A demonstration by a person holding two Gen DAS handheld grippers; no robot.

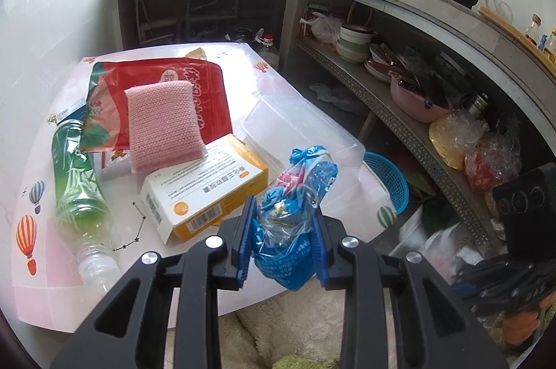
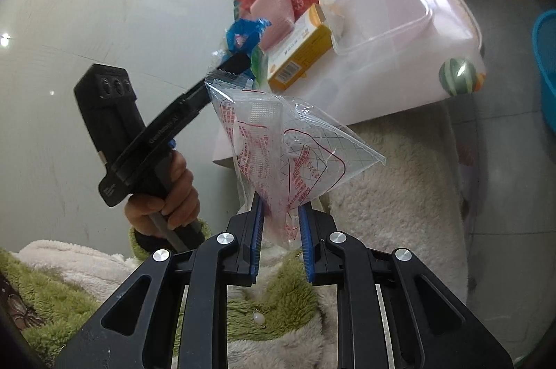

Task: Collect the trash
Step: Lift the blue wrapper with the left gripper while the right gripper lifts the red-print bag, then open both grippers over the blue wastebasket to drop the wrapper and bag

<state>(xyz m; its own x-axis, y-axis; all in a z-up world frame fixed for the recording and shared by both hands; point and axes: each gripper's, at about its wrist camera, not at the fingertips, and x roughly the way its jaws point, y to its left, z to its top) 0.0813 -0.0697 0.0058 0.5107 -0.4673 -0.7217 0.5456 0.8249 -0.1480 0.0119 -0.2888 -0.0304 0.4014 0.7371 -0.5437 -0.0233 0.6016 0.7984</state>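
The left gripper (image 1: 283,231) clamped a crumpled blue bag (image 1: 295,212), and the right gripper (image 2: 280,242) pinched a clear wrapper (image 2: 288,146), both lifted above the table (image 1: 31,264). Its long axis pointed up and away. Bottle (image 1: 78,181), box (image 1: 208,184) and red packet (image 1: 156,83) were left, I think.

Crinkly glossy plastic wrapper (image 2: 278,157); pink sponge (image 1: 163,125) knitted mesh, probably cloth; matt cardboard box (image 1: 205,188).
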